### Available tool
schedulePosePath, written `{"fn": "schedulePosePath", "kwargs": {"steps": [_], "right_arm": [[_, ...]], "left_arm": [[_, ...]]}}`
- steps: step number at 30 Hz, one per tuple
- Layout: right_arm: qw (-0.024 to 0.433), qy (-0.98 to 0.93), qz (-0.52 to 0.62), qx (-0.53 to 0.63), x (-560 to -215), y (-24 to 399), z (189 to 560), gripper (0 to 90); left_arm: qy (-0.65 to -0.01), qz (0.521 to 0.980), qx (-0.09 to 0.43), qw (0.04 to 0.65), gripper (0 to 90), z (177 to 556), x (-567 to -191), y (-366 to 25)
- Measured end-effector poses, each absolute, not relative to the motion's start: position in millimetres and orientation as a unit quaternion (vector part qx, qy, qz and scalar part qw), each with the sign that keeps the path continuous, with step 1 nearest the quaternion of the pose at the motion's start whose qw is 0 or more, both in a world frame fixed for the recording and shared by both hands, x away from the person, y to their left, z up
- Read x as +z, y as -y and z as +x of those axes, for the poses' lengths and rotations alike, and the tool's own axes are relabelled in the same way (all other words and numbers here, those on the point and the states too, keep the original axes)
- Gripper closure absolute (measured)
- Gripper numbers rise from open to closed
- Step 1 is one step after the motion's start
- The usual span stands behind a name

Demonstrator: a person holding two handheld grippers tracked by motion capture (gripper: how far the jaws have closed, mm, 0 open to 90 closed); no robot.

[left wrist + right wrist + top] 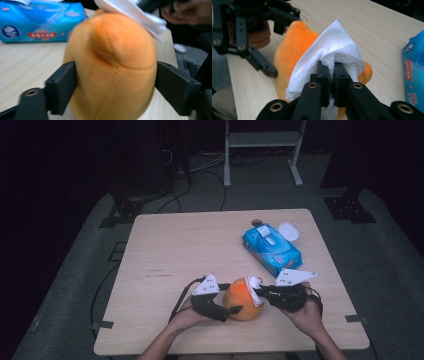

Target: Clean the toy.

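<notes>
An orange plush toy (244,306) (112,57) (294,40) stands near the table's front edge. My left gripper (230,298) (116,85) holds it from the left, one jaw pressed against each flank. My right gripper (258,291) (331,67) is shut on a crumpled white tissue (254,282) (332,42). The tissue rests against the toy's upper right side and drapes over its top (130,10). In the right gripper view, the left gripper (277,47) straddles the toy's far side.
A blue pack of wet wipes (272,249) (37,22) (414,72) lies at the back right of the wooden table (175,250), with a small white lid (289,231) behind it. Cables and a metal frame stand on the floor beyond the table.
</notes>
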State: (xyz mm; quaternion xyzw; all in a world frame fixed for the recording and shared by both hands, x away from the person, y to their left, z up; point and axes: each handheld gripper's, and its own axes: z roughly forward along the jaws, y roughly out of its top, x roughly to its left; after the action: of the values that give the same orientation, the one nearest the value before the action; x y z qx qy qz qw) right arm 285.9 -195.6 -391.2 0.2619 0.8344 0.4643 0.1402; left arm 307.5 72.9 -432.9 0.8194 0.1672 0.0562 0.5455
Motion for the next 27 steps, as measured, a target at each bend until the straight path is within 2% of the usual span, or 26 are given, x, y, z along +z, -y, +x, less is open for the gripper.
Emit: {"fn": "schedulePosePath", "kwargs": {"steps": [2,4,6,7,9,14,17,23,27], "right_arm": [[0.129,-0.838,0.255,0.466,-392.1,195.5,285.7,84.7],[0.127,-0.839,0.251,0.465,-392.0,195.1,285.5,84.7],[0.127,-0.842,0.246,0.463,-391.1,194.1,284.9,84.7],[0.129,-0.842,0.247,0.461,-390.8,193.8,284.7,84.7],[0.143,-0.840,0.244,0.462,-388.1,190.0,281.1,84.8],[0.136,-0.847,0.206,0.471,-379.6,171.2,269.2,84.8],[0.153,-0.857,0.187,0.454,-377.8,158.8,264.0,84.7],[0.163,-0.840,0.241,0.458,-379.1,192.5,279.2,84.7],[0.149,-0.841,0.262,0.449,-388.4,208.5,284.5,84.6]], "left_arm": [[-0.165,0.819,0.059,0.547,11.9,308.7,-433.2,-71.9],[-0.160,0.820,0.060,0.547,10.9,309.0,-434.8,-70.5],[-0.156,0.821,0.055,0.547,18.9,308.6,-437.4,-69.4],[-0.159,0.819,0.062,0.548,18.9,306.9,-438.6,-68.9],[-0.175,0.816,0.077,0.545,29.1,304.3,-438.2,-65.4],[-0.191,0.812,0.086,0.544,32.4,299.8,-438.6,-56.8],[-0.187,0.816,0.101,0.537,34.3,294.5,-436.7,-53.8],[-0.173,0.819,0.093,0.539,33.4,290.7,-438.5,-54.2],[-0.137,0.827,0.060,0.542,24.3,288.3,-436.2,-53.6]]}}
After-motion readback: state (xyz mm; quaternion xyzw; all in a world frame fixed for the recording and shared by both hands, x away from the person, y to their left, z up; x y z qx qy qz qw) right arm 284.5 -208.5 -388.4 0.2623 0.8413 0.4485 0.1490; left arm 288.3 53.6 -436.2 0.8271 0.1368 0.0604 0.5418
